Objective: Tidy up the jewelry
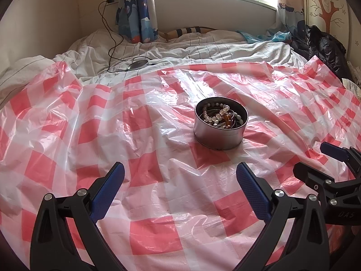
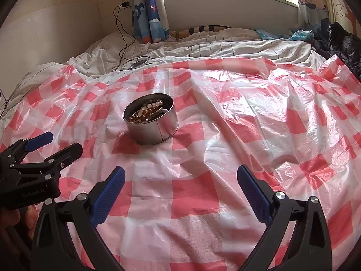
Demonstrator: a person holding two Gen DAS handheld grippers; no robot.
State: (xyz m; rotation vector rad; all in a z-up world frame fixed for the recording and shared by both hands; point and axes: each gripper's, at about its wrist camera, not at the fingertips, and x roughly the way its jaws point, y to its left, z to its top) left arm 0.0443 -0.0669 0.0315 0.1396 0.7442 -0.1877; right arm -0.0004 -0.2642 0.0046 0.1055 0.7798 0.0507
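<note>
A round silver tin [image 1: 220, 135] stands on the red-and-white checked plastic sheet [image 1: 158, 135], filled with beaded bracelets [image 1: 217, 113] in white and amber. My left gripper [image 1: 180, 169] hovers open just short of the tin, nothing between its blue pads. In the right wrist view the same tin [image 2: 153, 128] sits ahead and to the left, amber beads [image 2: 144, 114] showing inside. My right gripper [image 2: 180, 172] is open and empty over bare sheet. Each gripper shows at the edge of the other's view: the right gripper [image 1: 315, 160] and the left gripper [image 2: 61, 142], both open.
The sheet covers a bed with a white lined duvet [image 1: 180, 49]. A black cable [image 1: 110, 33] runs from a wall charger to a round disc [image 1: 137, 64] at the far left. Dark clothing [image 1: 322, 45] and a blue bag [image 1: 270, 37] lie at the far right.
</note>
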